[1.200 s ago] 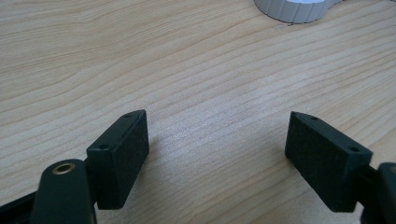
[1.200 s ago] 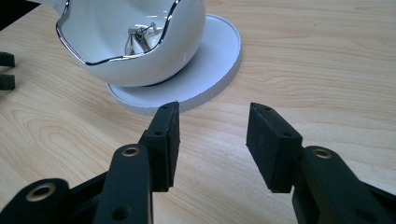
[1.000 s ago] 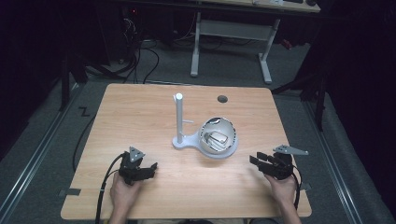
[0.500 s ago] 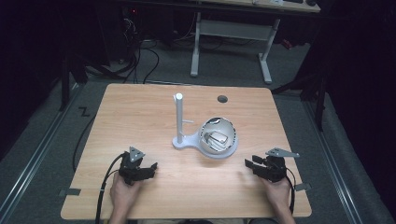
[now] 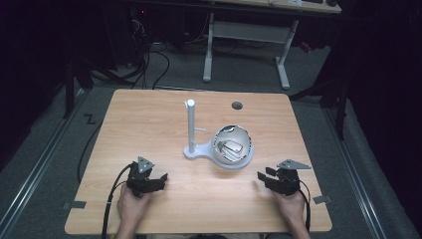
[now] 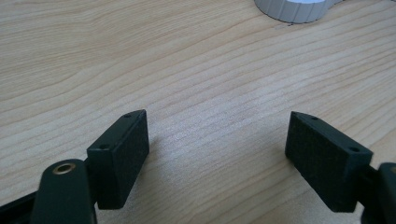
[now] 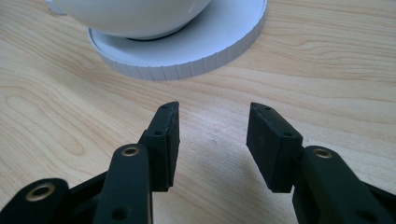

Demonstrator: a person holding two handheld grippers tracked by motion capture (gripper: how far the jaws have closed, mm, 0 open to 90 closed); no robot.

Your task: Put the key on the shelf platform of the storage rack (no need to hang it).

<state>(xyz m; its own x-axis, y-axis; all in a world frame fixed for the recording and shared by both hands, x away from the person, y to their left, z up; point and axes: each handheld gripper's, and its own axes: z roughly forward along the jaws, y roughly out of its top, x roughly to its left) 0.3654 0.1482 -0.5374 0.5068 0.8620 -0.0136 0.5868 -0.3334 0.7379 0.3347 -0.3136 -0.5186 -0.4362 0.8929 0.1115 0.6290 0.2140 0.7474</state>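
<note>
Bare wood table (image 5: 149, 119) lies ahead of the left gripper (image 5: 161, 179), jaws spread wide, holding nothing. The right gripper (image 5: 261, 178) has parted, empty jaws. Between and beyond them stand a white bowl (image 5: 233, 148) on a ridged white base (image 7: 205, 51) and an upright post (image 5: 190, 124). Both grippers sit near the table's front edge.

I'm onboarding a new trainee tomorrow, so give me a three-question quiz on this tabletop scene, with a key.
1. True or false: the left gripper holds the white upright post.
2. Which gripper's jaws stand wider apart: A left, B right?
3. Fill in: the white round bowl rests on a white ribbed ____ on the light wooden table.

Key: 1 false, its jaws are open over bare wood. 2 A. 3 base.
</note>
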